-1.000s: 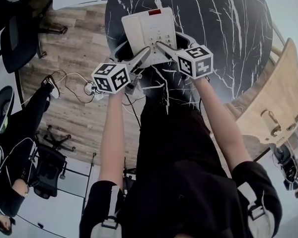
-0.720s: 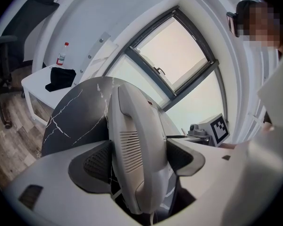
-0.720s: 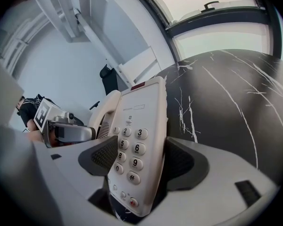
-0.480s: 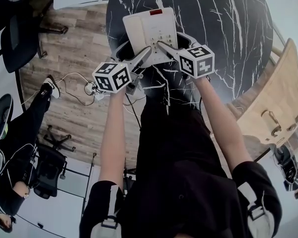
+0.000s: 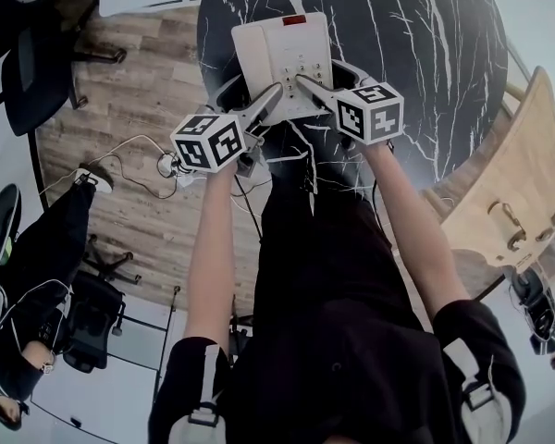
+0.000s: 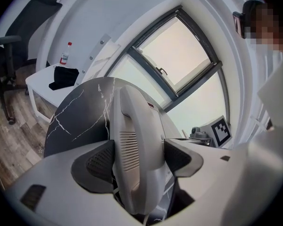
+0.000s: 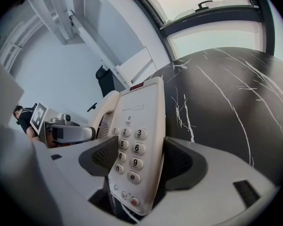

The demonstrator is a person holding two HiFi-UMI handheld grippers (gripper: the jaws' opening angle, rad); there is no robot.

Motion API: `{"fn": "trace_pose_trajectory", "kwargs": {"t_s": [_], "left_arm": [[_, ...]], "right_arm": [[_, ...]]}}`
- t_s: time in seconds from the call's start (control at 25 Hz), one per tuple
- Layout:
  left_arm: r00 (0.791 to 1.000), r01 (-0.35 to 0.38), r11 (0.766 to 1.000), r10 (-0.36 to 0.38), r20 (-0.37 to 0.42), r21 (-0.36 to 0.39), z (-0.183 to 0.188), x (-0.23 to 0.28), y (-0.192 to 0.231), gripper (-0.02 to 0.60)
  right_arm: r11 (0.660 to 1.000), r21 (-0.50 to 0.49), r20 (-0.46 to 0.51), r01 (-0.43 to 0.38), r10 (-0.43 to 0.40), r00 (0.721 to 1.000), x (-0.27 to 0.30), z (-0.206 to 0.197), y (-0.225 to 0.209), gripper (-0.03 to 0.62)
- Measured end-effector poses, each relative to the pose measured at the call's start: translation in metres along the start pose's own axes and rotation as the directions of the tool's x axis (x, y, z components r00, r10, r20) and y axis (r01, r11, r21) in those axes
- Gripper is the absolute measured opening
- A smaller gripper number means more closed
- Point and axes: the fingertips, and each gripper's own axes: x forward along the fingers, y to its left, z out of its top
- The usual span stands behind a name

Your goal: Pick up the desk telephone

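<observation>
A white desk telephone (image 5: 282, 58) with a red mark at its far end lies on the round black marble table (image 5: 416, 54). My left gripper (image 5: 250, 86) reaches in from the phone's near left. In the left gripper view its jaws have just been closing on the handset (image 6: 134, 140), and both pads touch its sides. My right gripper (image 5: 322, 72) comes in from the near right. In the right gripper view the keypad side of the telephone (image 7: 139, 126) stands between the pads, which touch it on both sides.
A light wooden chair (image 5: 518, 183) stands by the table's right edge. Loose cables (image 5: 139, 160) lie on the wood floor to the left, near a black office chair (image 5: 37, 72). A person in dark clothes (image 5: 28, 276) is at the far left.
Both grippers and the telephone keep their places. The foot of the person at the left has moved down and left.
</observation>
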Motion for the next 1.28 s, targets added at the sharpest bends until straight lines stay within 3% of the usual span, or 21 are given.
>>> {"fn": "trace_pose_trajectory", "kwargs": {"t_s": [0.24,0.84,1.28], "left_arm": [[1.000,0.000,1.000,0.000,0.021,-0.004,0.007,-0.013,-0.011,0.338],[0.996,0.028,0.994,-0.037,0.082,0.106,0.028,-0.066,-0.058,0.334],[0.988,0.049,0.985,-0.072,0.140,0.163,0.040,-0.107,-0.097,0.333]], "right_arm": [[1.000,-0.005,0.020,0.002,-0.002,1.000,-0.012,0.007,0.012,0.319],[1.000,-0.010,0.140,0.014,-0.013,0.990,-0.065,0.021,0.060,0.319],[0.998,-0.054,0.249,0.037,-0.023,0.968,-0.110,0.034,0.096,0.319]]}}
